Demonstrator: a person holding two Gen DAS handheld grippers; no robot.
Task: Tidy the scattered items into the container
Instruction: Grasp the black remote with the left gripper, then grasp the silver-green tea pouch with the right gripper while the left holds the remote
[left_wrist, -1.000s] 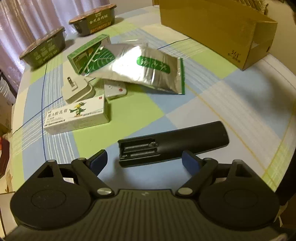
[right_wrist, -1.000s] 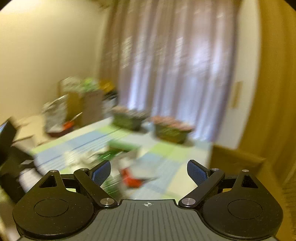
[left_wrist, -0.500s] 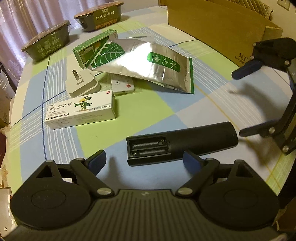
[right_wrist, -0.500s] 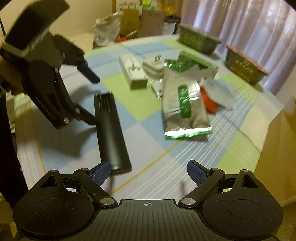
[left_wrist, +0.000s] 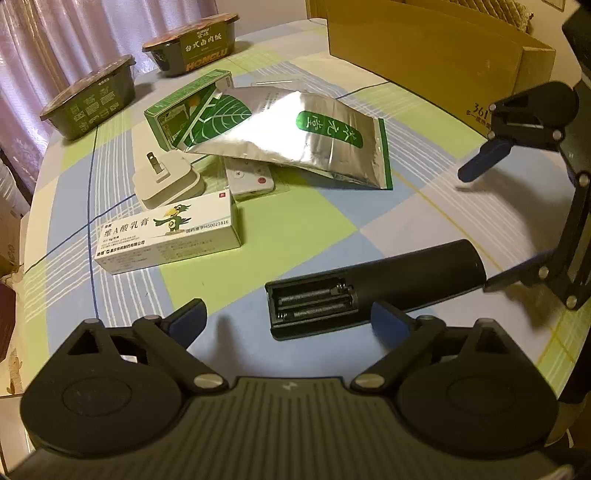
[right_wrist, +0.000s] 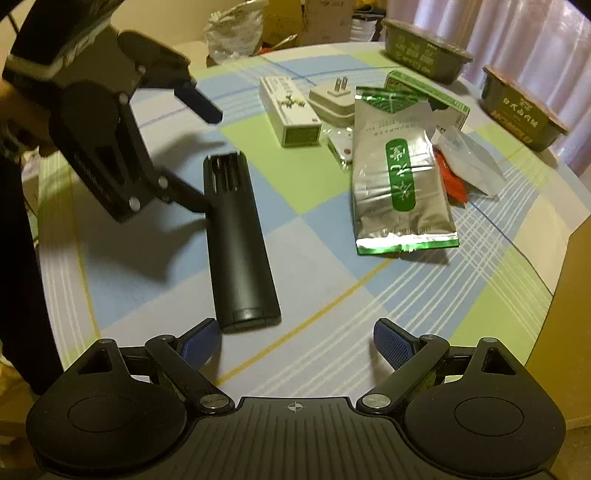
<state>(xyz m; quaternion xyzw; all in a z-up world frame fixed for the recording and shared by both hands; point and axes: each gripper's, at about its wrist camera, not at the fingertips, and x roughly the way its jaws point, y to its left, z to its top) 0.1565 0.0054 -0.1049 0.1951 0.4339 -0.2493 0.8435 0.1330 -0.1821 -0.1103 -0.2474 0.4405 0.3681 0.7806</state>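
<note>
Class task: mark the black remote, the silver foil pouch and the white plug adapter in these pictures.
black remote (left_wrist: 413, 273), left wrist view, on its smooth back past the open battery bay
silver foil pouch (right_wrist: 400, 184), right wrist view, on its green label
white plug adapter (left_wrist: 168, 181), left wrist view, on its top face

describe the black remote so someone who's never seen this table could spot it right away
On the checked tablecloth, look on the near side of the pile of packets, between the two grippers. The black remote lies flat and alone there. It is the only long dark bar, and its open end shows two batteries.
</note>
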